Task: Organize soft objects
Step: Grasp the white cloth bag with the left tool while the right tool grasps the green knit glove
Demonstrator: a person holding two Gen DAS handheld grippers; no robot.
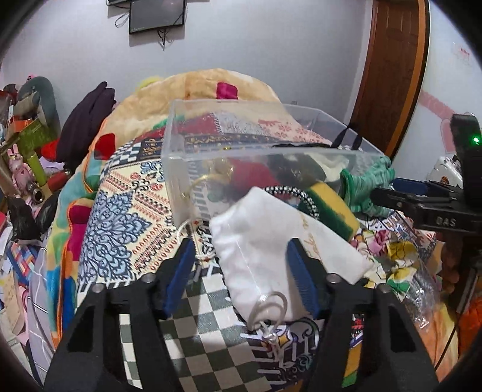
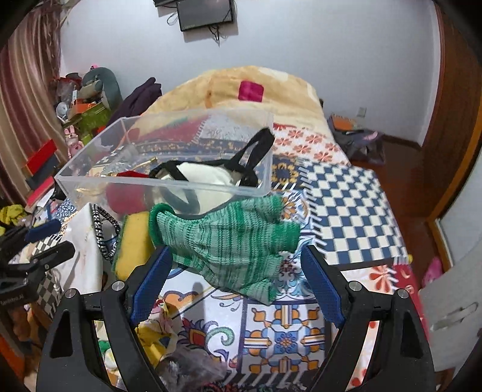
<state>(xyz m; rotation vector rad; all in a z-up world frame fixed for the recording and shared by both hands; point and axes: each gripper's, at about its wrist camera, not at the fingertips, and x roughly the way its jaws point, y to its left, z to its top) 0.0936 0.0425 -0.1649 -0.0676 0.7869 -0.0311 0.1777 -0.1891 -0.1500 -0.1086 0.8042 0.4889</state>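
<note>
Bed: we see a patchwork quilt (image 2: 346, 196) covering it, with a tan blanket (image 2: 271, 81) heaped at the far end.
Room: grey wall, one dark screen (image 2: 206, 13) mounted high, wooden door (image 1: 394, 69) on the right, clutter on the left.
Box: one clear plastic box (image 2: 168, 181) on the quilt, holding a red item, a white one and black straps.
Beside the box: one green knit glove (image 2: 223, 241), one yellow-green sponge (image 1: 331, 208), one white drawstring pouch (image 1: 271, 241).
Left gripper (image 1: 241, 271): jaws apart, either side of the pouch.
Right gripper (image 2: 235, 283): jaws apart, glove between them.
</note>
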